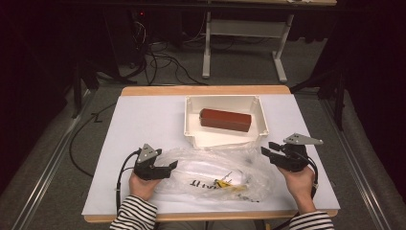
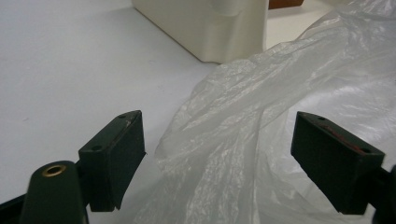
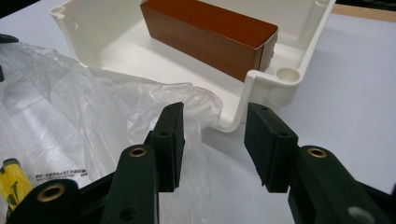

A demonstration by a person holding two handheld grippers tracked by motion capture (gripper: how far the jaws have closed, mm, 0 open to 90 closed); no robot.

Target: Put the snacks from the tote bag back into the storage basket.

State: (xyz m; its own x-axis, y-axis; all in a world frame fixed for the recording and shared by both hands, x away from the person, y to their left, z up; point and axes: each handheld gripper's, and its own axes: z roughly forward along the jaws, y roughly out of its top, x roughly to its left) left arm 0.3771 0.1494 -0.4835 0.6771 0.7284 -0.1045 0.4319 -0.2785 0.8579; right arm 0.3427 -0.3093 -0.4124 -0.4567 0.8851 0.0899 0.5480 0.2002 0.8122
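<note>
Nearby, white tray [image 1: 262,111], brown block [image 1: 225,120] inside

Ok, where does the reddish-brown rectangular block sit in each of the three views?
High view: the reddish-brown rectangular block lies inside the white plastic tray, upper centre.
Left gripper view: a brown sliver at the top edge, behind the tray's wall.
Right gripper view: top centre, inside the tray, beyond the jaws.
Shared landmark: the clear crumpled plastic bag in front of the tray.
</note>
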